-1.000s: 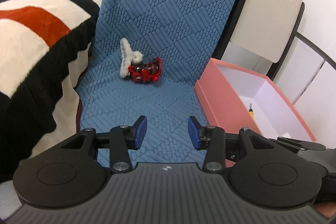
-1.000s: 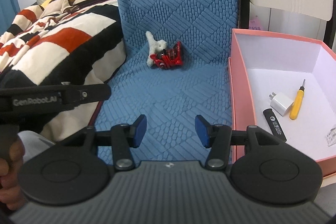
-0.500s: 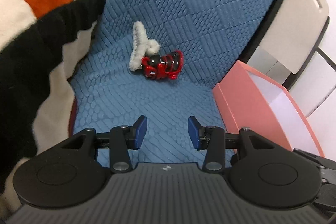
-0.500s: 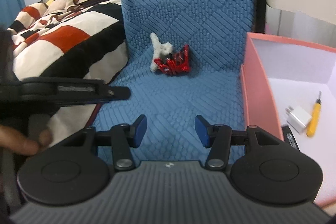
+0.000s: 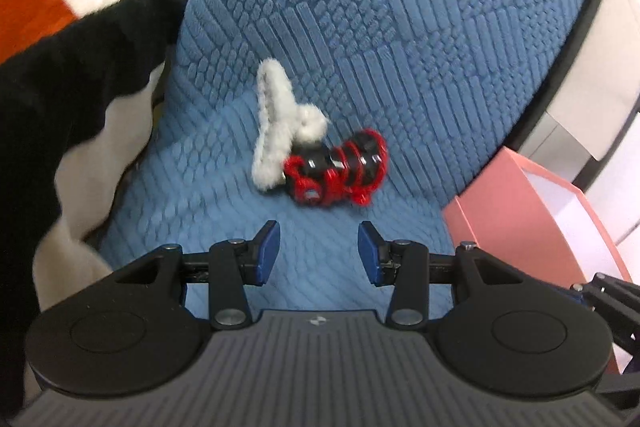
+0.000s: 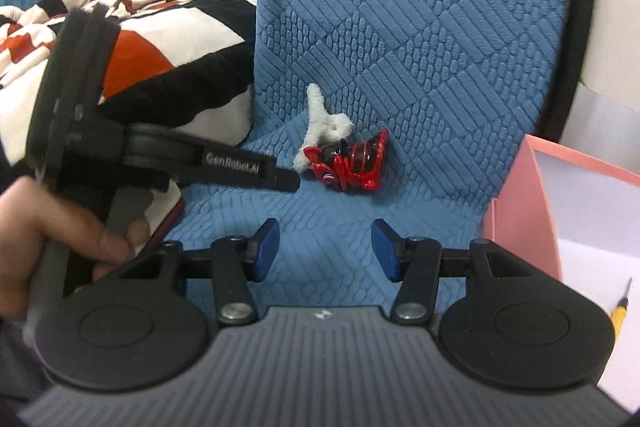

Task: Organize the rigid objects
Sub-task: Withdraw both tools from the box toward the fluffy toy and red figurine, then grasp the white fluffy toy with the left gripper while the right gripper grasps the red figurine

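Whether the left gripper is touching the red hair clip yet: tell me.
Apart. The left wrist view shows bare blue cushion between the left gripper and the red hair clip; its jaws stand open and empty.

Now much nearer the red clip (image 5: 338, 169) and white fuzzy clip (image 5: 276, 131): left claw (image 5: 319, 251). Closer too, right claw (image 6: 326, 250).

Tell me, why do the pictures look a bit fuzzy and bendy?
Left wrist view: the fluffy white clip and red clip are slightly smeared, probably by camera motion; the fisheye lens curves the pink box. Right wrist view: the hand and left gripper blur worst, and the blue cushion bulges.
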Demonstrator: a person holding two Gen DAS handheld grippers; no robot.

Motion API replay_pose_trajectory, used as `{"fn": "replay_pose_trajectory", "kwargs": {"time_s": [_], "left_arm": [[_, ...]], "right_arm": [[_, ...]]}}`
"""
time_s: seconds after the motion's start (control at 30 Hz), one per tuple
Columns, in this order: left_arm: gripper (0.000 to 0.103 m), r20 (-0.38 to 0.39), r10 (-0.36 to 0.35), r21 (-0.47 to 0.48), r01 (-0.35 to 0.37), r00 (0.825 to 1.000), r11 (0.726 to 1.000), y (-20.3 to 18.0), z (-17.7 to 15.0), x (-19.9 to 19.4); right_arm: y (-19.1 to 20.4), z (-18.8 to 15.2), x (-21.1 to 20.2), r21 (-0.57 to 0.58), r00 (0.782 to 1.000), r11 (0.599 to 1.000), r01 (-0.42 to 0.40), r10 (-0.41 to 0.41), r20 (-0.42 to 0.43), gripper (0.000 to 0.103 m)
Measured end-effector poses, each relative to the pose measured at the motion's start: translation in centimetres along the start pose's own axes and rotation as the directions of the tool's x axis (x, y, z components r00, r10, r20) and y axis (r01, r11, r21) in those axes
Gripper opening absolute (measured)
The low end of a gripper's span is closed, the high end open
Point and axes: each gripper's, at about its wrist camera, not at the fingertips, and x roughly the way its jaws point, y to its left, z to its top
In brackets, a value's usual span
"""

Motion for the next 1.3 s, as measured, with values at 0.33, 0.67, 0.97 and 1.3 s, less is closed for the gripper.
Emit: {"fn": "replay_pose_trajectory", "kwargs": {"time_s": [0.33,0.67,0.97,1.3], "left_arm": [[0.049,-0.010,0.002,-0.038,-0.003,1.000,0.999,2.1,2.8,3.7],[0.049,-0.021,0.001,-0.067,-0.003,1.000,0.998,3.6,4.5,6.5],[0.049,-0.027,-0.002,-0.075,0.000,1.000,0.997,4.2,5.4,8.0],[0.041,-0.019,0.020,-0.079,-0.021,1.000,0.997,4.2,5.9,8.6]], "right_arm": [[-0.4,2.1,4.4,-0.045,0.999,0.999,-0.022,0.021,-0.029,0.054],[0.6,3.0,9.2,-0.251,0.999,0.968,-0.008,-0.005,-0.049,0.053],[0.7,3.4,12.0,-0.404,0.999,0.915,-0.015,0.001,-0.036,0.055],[2.0,2.7,14.8,-0.597,0.999,0.802,0.015,-0.031,-0.017,0.059]]}}
